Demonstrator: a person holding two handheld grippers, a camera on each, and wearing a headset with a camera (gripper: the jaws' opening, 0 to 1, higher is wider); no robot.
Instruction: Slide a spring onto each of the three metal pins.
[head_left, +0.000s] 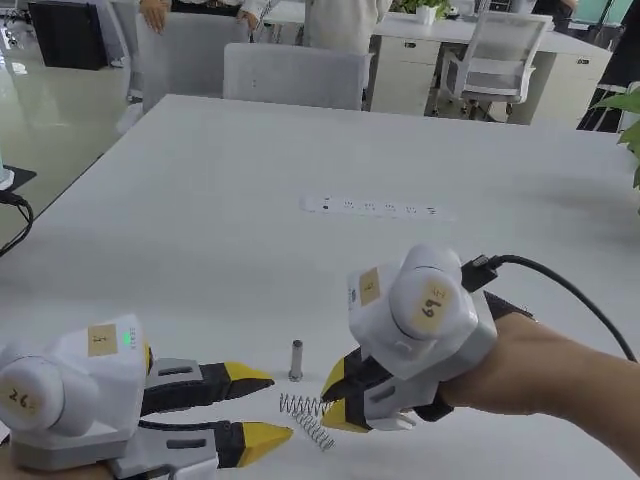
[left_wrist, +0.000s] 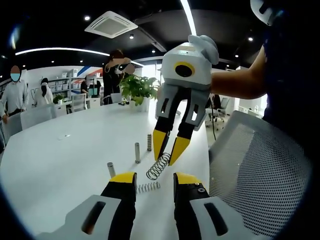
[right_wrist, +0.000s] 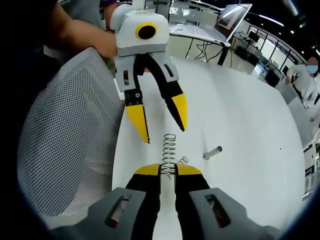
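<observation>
My right gripper is shut on the end of a thin wire spring, which sticks out past its yellow tips. In the left gripper view the same spring hangs slanted from the right gripper, just above the white table. A second spring lies flat on the table in front of my left gripper, which is open and holds nothing. Three upright metal pins stand in a row: the nearest pin, a middle pin, and a far pin that looks coiled. One pin stands between the grippers.
A white power strip lies across the middle of the table. Grey chairs stand along the far edge, and people stand beyond them. A mesh chair back is close beside the table edge. A black cable trails from the right gripper.
</observation>
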